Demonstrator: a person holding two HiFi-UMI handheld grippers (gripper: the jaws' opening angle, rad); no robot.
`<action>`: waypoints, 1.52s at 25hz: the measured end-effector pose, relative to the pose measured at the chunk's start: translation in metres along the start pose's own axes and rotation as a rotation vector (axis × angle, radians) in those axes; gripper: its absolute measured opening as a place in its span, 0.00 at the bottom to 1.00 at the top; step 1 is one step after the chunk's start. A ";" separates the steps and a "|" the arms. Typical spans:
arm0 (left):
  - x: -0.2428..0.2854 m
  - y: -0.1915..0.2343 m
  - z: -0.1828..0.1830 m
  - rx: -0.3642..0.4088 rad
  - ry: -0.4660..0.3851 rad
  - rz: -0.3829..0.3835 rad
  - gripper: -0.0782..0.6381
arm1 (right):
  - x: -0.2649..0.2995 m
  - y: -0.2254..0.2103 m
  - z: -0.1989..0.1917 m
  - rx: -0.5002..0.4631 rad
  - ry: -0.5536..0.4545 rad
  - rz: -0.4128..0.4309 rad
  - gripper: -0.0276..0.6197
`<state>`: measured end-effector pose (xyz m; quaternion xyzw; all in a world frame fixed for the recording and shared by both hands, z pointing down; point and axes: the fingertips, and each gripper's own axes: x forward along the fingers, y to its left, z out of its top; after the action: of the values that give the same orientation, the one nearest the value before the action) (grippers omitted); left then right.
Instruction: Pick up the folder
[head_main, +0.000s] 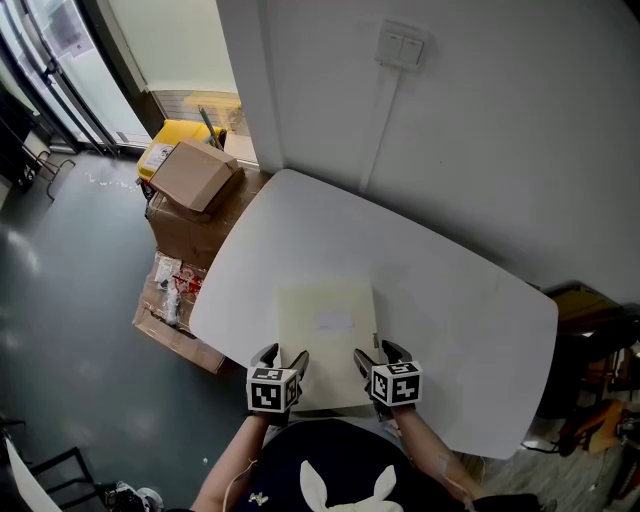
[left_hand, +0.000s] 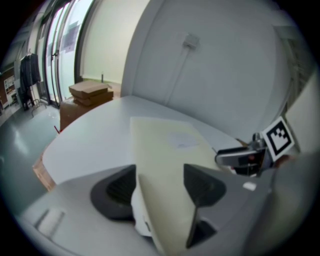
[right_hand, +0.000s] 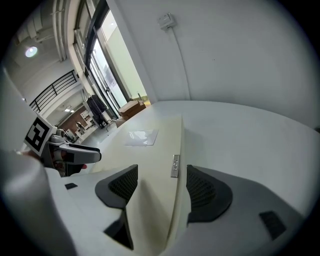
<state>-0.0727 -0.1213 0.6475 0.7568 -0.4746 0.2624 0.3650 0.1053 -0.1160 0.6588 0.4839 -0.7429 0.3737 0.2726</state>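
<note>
A pale cream folder lies flat on the white table, its near edge by my body. My left gripper straddles the folder's near left corner, one finger outside the edge and one over the cover. In the left gripper view the folder runs between the wide jaws of the left gripper, which is open. My right gripper straddles the near right corner the same way. The right gripper view shows the folder and its metal clip between the spread jaws of the right gripper, also open.
The table stands against a white wall with a switch and a cable running down. Cardboard boxes and a yellow case sit on the floor beyond the table's far left corner. Dark furniture stands to the right.
</note>
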 end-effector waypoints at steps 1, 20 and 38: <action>0.001 0.001 -0.001 0.001 0.003 -0.001 0.51 | 0.001 0.000 -0.001 0.002 0.003 0.000 0.46; 0.011 0.008 -0.020 -0.057 0.076 0.002 0.51 | 0.015 -0.008 -0.015 0.219 0.038 0.096 0.50; 0.020 0.012 -0.027 -0.147 0.181 -0.074 0.52 | 0.021 -0.010 -0.024 0.377 0.073 0.172 0.50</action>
<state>-0.0766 -0.1134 0.6825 0.7182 -0.4293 0.2807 0.4702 0.1073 -0.1098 0.6912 0.4470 -0.6881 0.5454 0.1711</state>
